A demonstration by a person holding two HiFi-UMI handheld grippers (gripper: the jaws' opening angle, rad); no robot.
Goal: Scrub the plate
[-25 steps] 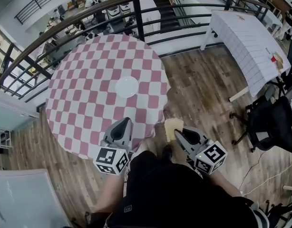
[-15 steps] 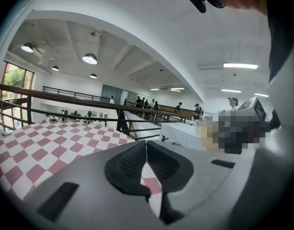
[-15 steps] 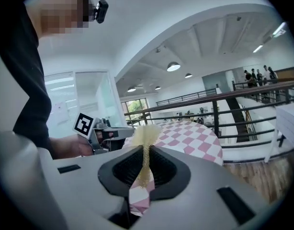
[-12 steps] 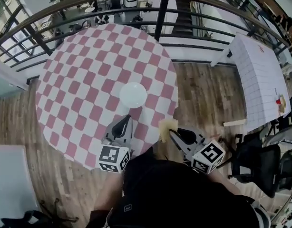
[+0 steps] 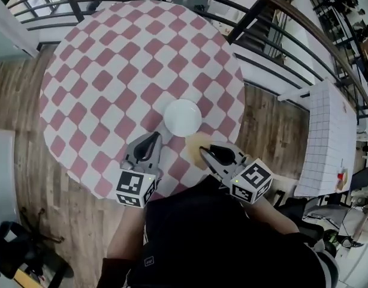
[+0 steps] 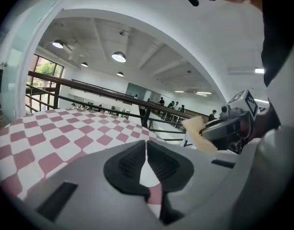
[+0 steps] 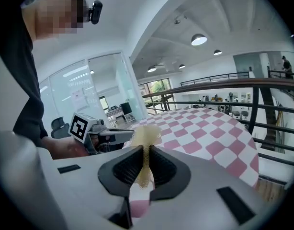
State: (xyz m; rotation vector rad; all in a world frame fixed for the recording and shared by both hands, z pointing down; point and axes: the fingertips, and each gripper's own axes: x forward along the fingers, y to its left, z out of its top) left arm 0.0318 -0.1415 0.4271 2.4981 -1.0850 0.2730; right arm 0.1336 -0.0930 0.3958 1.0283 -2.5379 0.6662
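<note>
Closest in, the left gripper [image 5: 153, 139] hangs over the near edge of the counter [image 5: 112, 71]. Its jaws are pressed together with nothing in them. Right beside it is the right gripper [image 5: 204, 152], jaws clamped on a yellowish sponge [image 5: 195, 141] that pokes out past the tips.

Just beyond the sponge sits the plate [image 5: 183, 117]. It's white, flat on the pink-and-white checked counter, a bit right of the middle and toward the near side. The sponge looks close to the plate's rim, but from above I can't swear whether it's touching. Can't tell if the plate is dirty either. Past the counter there's a railing [image 5: 256, 11].

My read: this is the approach, and scrubbing hasn't started. Next, the right gripper needs to bring the sponge down onto the plate's face and rub. The left one probably has to pin the rim, or open up to grab it, since a light plate will likely slide around.
</note>
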